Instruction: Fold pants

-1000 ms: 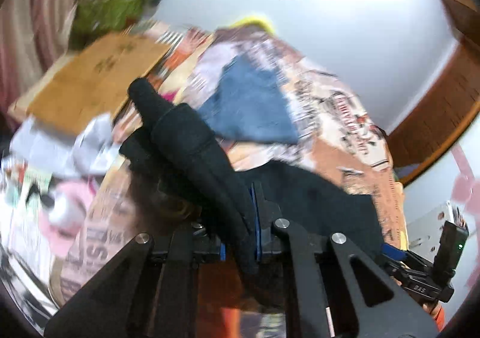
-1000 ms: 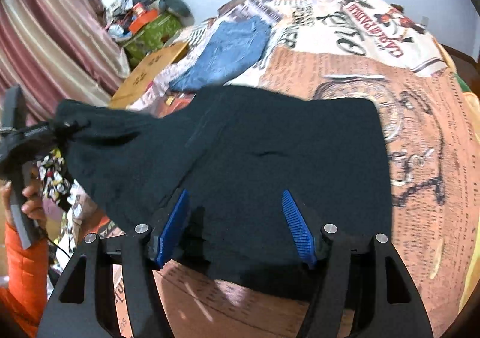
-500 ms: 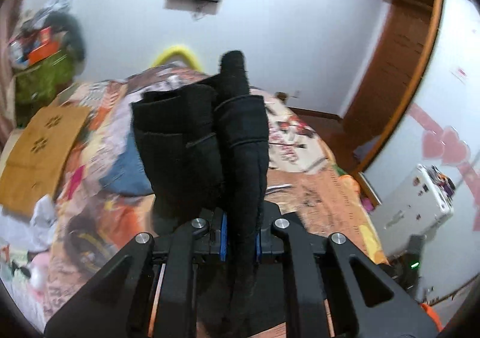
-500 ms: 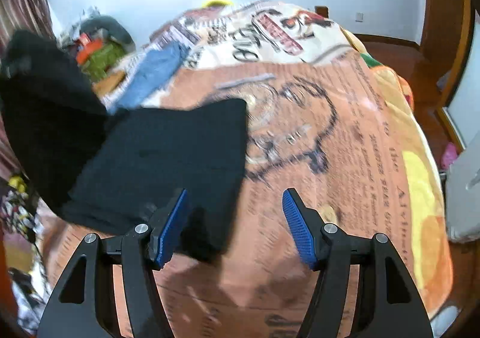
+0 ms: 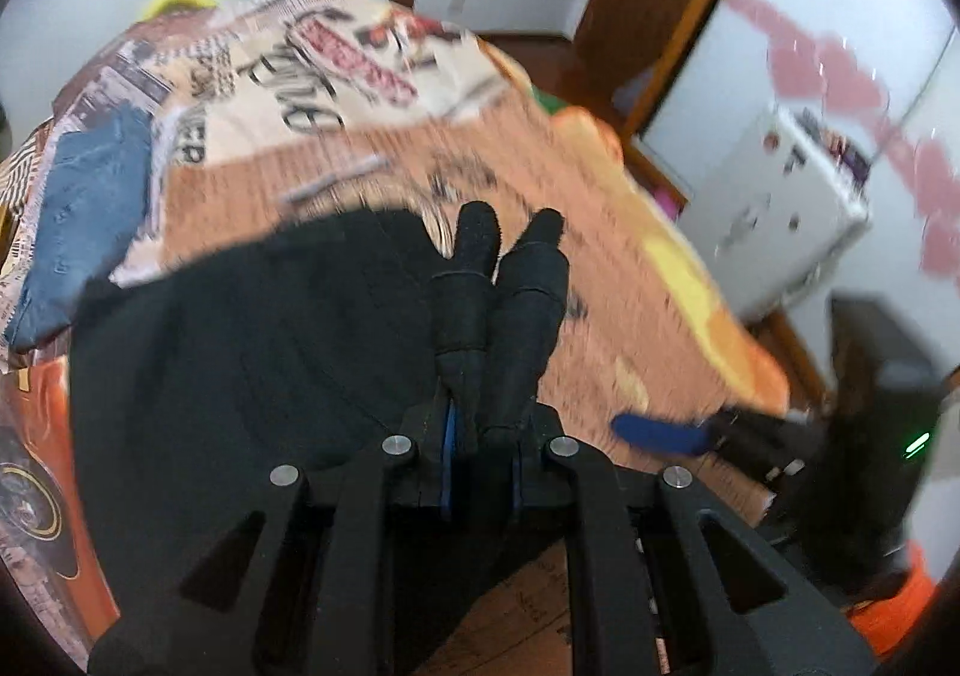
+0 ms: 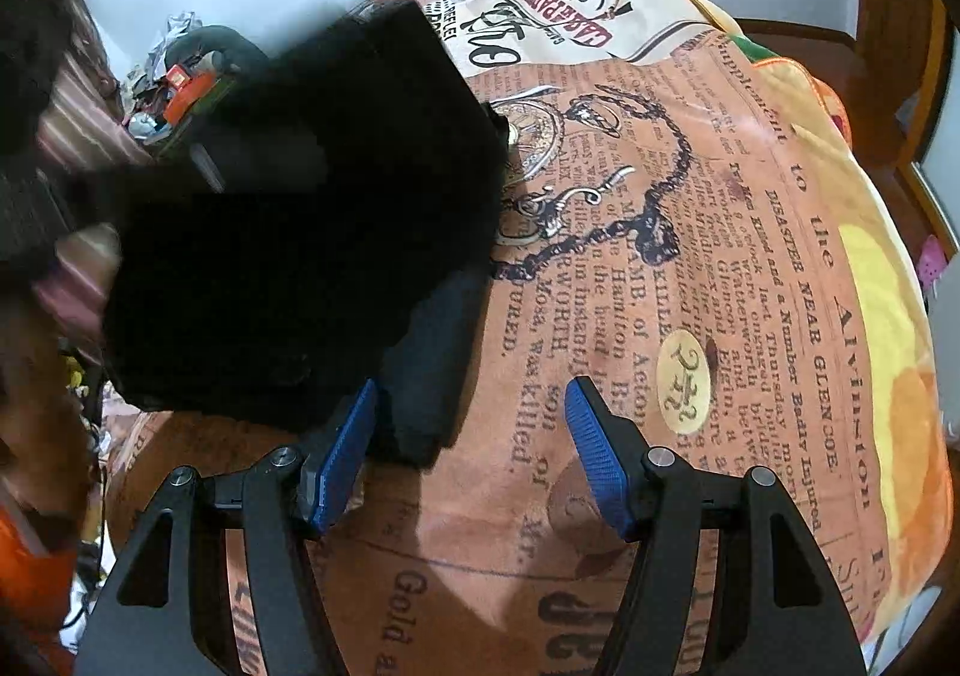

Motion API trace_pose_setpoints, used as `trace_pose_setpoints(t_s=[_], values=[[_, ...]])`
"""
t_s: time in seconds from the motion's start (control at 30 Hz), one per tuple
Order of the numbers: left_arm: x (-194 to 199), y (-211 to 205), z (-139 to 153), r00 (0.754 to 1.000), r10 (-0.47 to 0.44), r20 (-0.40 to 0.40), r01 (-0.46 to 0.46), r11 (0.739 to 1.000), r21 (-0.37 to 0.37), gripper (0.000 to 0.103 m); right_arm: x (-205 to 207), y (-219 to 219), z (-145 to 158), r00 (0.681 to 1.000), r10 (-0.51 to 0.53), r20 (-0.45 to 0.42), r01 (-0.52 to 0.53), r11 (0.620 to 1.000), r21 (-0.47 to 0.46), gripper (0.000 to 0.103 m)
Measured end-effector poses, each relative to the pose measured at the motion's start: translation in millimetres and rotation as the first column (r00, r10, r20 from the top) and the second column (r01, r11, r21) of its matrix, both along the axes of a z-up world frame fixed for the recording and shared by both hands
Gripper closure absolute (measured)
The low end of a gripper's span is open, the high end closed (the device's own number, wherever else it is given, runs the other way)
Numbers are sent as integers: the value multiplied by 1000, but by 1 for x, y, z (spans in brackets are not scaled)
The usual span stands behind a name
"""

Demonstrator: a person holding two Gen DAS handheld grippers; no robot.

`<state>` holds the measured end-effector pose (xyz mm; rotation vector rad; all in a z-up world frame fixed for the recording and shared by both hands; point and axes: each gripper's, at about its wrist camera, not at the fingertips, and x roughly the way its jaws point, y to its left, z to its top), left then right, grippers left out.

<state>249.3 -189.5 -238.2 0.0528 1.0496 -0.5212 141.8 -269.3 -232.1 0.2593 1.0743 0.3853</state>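
Mid-fold: our left gripper [image 5: 480, 457] pinches the black pants [image 5: 252, 352] bunched, right gripper [image 6: 471, 457] open, empty; next, we judge, lay that end down square on the blanket [image 6: 750, 256].

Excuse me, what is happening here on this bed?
A person is folding black pants on a bed with a printed blanket, holding a claw in each hand. The left claw is shut on a bunched end of the pants, with part of the fabric lifted above the blanket. The right claw is open and empty beside the pants. A blue garment lies farther back.
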Motion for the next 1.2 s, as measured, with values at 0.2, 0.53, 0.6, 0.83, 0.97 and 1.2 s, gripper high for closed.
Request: trace_pose_setpoints(t_s=[0.2, 0.53, 0.6, 0.83, 0.97, 1.2], values=[[-6, -6, 7, 1000, -21, 20, 20, 999, 45, 87, -4, -4, -1, 1000, -14, -5, 14, 1000, 9, 42], [-14, 5, 53, 988, -30, 151, 23, 998, 51, 28, -4, -3, 1, 1000, -17, -11, 17, 1000, 5, 42], [-7, 16, 65, 976, 7, 216, -19, 998, 54, 10, -4, -3, 1, 1000, -17, -12, 17, 1000, 5, 42], [65, 67, 60, 961, 152, 230, -190, 969, 156, 8, -5, -2, 5, 1000, -10, -3, 10, 1000, -8, 42], [115, 100, 29, 951, 241, 195, -289, 916, 277, 8, -8, -4, 9, 1000, -16, 8, 16, 1000, -13, 42], [163, 142, -53, 947, 314, 75, -309, 814, 492, 7, -9, -17, 8, 998, -60, -3, 60, 998, -31, 42]])
